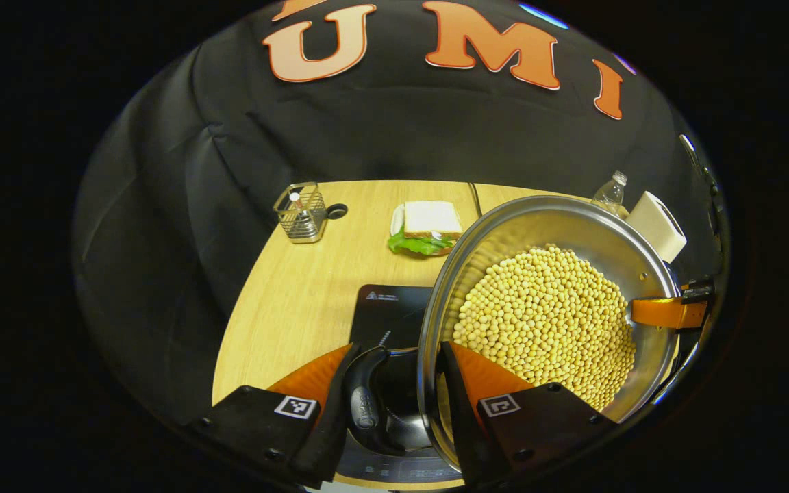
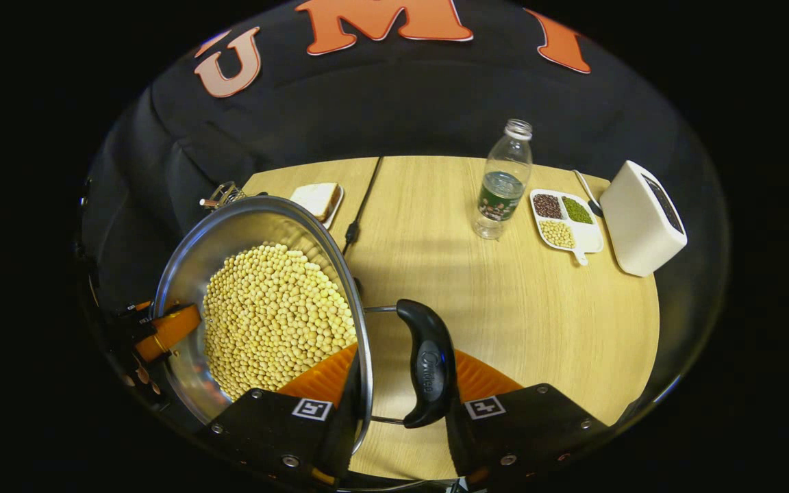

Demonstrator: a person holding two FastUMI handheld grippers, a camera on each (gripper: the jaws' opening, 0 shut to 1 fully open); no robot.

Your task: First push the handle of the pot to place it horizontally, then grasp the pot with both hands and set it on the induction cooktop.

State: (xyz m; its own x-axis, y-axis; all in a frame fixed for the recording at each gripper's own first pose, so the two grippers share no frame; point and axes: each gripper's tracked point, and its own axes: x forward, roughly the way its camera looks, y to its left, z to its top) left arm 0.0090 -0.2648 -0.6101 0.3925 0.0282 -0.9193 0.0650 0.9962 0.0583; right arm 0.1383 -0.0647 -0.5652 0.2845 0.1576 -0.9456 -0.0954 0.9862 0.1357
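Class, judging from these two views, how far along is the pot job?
Done: both tongs, left and right, grip the pot at its side handles. In hand: the pot, holding soybeans, hangs above the induction cooktop. Left: setting it down.

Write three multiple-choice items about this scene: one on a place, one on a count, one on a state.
1. Where does the water bottle stand?
A. On the cooktop
B. Beside the divided dish
C. Inside the pot

2. How many compartments does the divided dish have?
A. Two
B. Three
C. Five

3. In what state is the pot?
A. Empty
B. Covered by a lid
C. Uncovered and holding yellow beans

Answers:
1 B: in the right gripper view the bottle stands on the table just left of the dish.
2 B: three separate portions show, one dark, one green and one yellow.
3 C: both views look straight into the pot at the beans, with no lid on it.
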